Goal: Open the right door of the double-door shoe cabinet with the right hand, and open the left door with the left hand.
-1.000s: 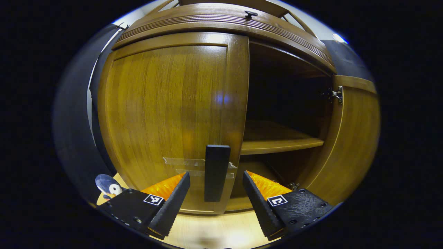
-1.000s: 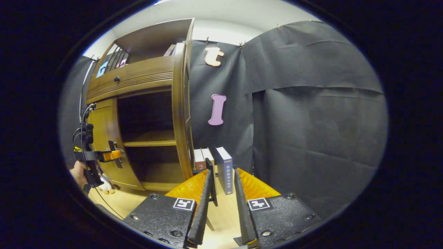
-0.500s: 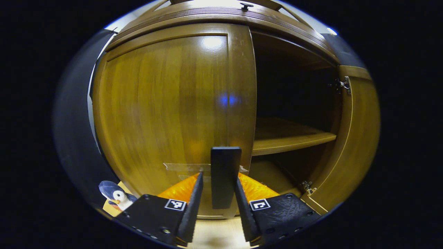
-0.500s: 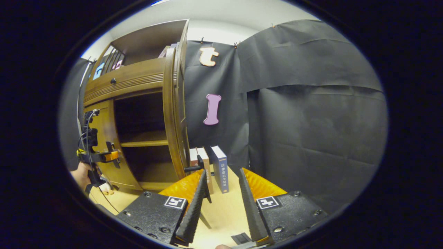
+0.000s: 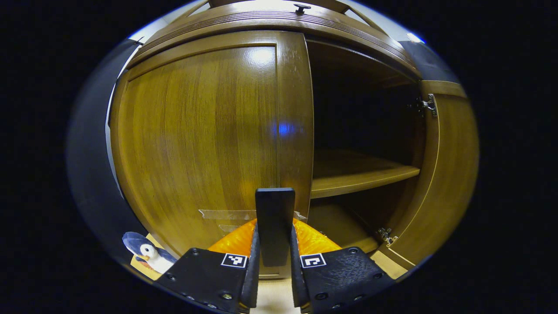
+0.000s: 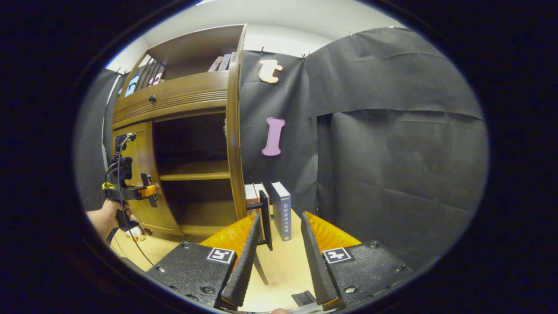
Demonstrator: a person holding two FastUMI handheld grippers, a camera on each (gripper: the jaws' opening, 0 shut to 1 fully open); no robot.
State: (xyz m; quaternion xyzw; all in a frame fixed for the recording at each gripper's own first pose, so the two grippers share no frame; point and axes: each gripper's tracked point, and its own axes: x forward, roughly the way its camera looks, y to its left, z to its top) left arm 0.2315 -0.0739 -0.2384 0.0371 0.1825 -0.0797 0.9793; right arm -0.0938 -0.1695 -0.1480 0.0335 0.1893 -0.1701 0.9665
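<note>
The brown wooden shoe cabinet point(image 5: 279, 22) stands close in the left gripper view. Its left door point(image 5: 196, 131) looks closed, and the black handle point(image 5: 274, 205) at its right edge sits between my left gripper's point(image 5: 273, 229) fingers, which are shut on it. The right door point(image 5: 449, 174) stands swung wide, baring a shelf point(image 5: 362, 174). In the right gripper view that door point(image 6: 233, 144) is edge-on, and its black handle point(image 6: 265, 213) sits just beside the left finger of my open right gripper point(image 6: 280, 216). Farther off, a hand holds the left gripper point(image 6: 130, 189) at the left door point(image 6: 139, 174).
A penguin plush point(image 5: 146, 255) lies on the floor at the cabinet's left foot. Books point(image 6: 281, 209) stand upright on the light wooden floor point(image 6: 283, 270) right of the open door. Black cloth wall point(image 6: 392, 152) closes off the right side.
My left gripper has moved in and shut on the left door's handle. My right gripper has opened and let go of the right door's handle.
</note>
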